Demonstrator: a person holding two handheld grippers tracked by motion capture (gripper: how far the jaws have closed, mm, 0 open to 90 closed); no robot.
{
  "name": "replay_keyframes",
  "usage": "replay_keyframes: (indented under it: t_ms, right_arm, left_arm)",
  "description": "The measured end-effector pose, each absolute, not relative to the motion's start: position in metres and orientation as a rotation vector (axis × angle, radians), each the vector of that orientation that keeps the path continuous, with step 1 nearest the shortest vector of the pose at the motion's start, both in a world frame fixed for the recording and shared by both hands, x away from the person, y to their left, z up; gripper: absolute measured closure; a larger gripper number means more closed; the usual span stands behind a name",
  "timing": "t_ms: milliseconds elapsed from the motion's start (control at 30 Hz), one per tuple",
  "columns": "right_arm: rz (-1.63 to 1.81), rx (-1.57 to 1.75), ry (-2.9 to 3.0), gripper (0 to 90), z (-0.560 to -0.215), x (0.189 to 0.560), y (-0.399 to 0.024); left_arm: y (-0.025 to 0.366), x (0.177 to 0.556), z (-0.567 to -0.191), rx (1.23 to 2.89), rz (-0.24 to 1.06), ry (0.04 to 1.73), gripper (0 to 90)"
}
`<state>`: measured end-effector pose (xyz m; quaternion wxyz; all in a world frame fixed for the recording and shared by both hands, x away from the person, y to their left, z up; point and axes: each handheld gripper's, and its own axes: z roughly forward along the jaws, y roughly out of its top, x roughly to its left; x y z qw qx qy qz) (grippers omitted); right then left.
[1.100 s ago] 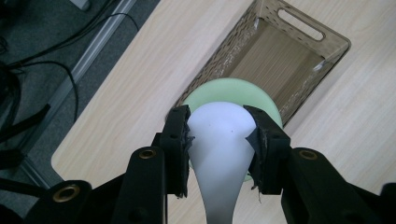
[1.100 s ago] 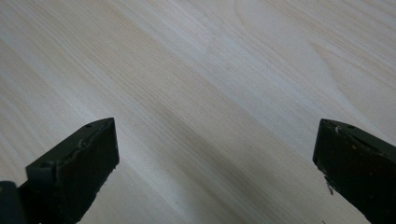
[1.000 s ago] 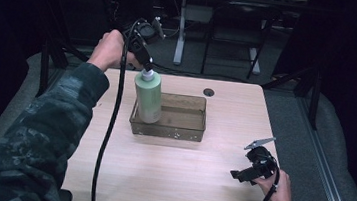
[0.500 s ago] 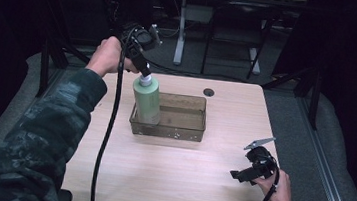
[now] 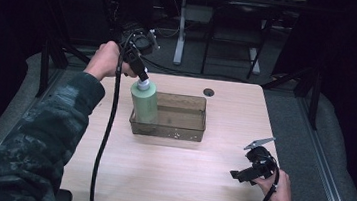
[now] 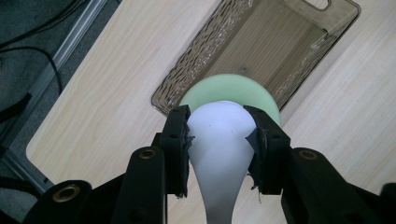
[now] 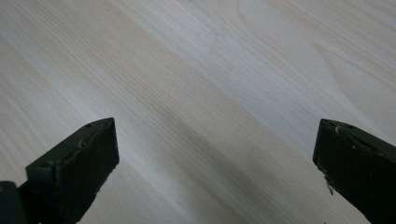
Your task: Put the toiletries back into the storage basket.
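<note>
Green bottle (image 5: 144,104) is standing upright in the smoky bin (image 5: 184,126), left tool (image 5: 141,76) clamping its white cap (image 6: 219,140). Right tool (image 7: 215,172) is hovering, gaping, over the table (image 5: 168,180).

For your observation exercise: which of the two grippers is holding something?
The left gripper, clamped on the white cap of the green bottle; the right gripper is open over bare table.

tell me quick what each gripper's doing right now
left gripper: shut on the white cap of the green bottle, at the tray's left end.
right gripper: open, holding nothing, over the table.
</note>
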<state>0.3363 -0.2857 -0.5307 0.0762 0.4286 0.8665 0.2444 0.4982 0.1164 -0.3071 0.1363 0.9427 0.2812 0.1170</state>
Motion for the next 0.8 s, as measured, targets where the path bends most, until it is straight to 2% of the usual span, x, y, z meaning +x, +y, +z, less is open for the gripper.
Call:
replay_keyframes:
  t_ms: [800]
  right_arm:
    - [0.732, 1.287, 2.602, 0.0, -0.5306, 0.3361, -0.2850]
  left_arm:
    - [0.1188, 0.4954, -0.3135, 2.779, 0.330, 0.796, 63.2]
